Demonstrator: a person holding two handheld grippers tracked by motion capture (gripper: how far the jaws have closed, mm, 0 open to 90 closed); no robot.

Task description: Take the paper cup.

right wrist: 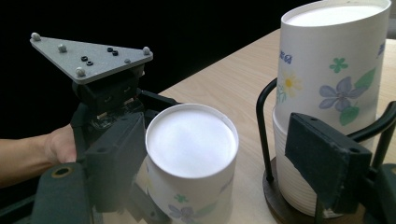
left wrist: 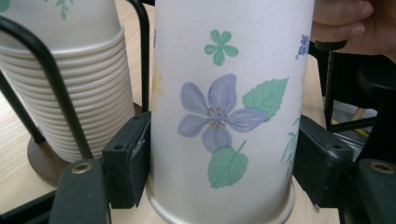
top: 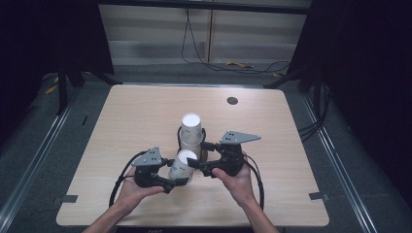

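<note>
On the worktop (top: 121, 126), toward the middle of its near edge, an upside-down stack of paper cups (top: 191, 130) stands in a black wire holder (top: 180, 137), and just in front of it your left gripper (top: 171, 183) clamps a single inverted cup (top: 182, 166). That cup is white, printed with lilac flowers and green leaves. Your right gripper (top: 200, 156) has its jaws apart, pressing on nothing, beside the cup.

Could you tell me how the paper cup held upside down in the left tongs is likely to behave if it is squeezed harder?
The paper cup looks thin-walled, so it would probably dent between the left tongs. It is empty, so likely very light. Its smooth sides taper, so it might slip.
</note>
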